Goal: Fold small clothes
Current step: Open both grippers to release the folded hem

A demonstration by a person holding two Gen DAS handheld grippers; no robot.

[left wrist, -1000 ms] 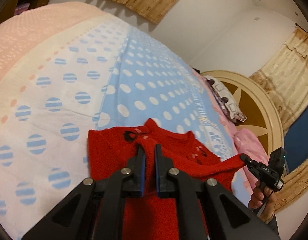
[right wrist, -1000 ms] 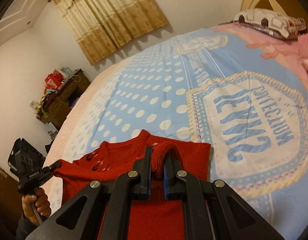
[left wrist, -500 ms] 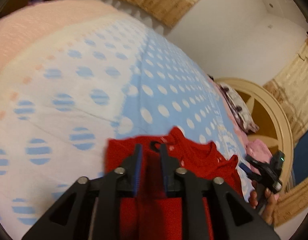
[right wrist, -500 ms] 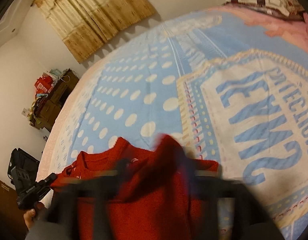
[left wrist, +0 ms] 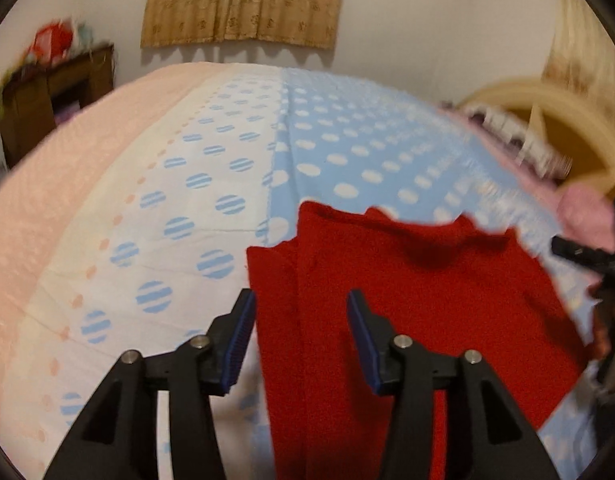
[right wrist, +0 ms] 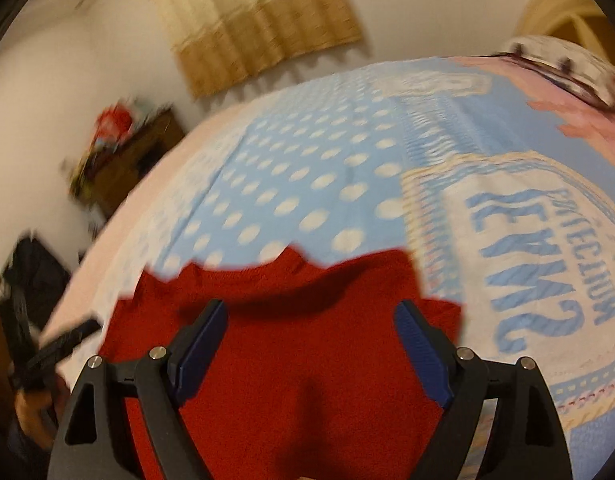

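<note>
A small red knitted sweater (left wrist: 407, 296) lies flat on the bed, folded with its back up. It also shows in the right wrist view (right wrist: 299, 340). My left gripper (left wrist: 301, 312) is open and empty, just above the sweater's left edge. My right gripper (right wrist: 311, 320) is open wide and empty, above the sweater's middle. The right gripper shows blurred at the right edge of the left wrist view (left wrist: 587, 256). The left gripper shows blurred at the left edge of the right wrist view (right wrist: 63, 344).
The bed carries a blue and white dotted sheet (left wrist: 211, 184) with a lettered panel (right wrist: 527, 256). A pillow (right wrist: 559, 64) and pink cloth (left wrist: 583, 216) lie at the head, by a round headboard (left wrist: 563, 128). A cluttered wooden cabinet (left wrist: 47, 92) stands by the wall.
Both grippers have let go of the red sweater and opened. The sweater now lies folded on the bed. Both cameras have swung, and the views are blurred.
</note>
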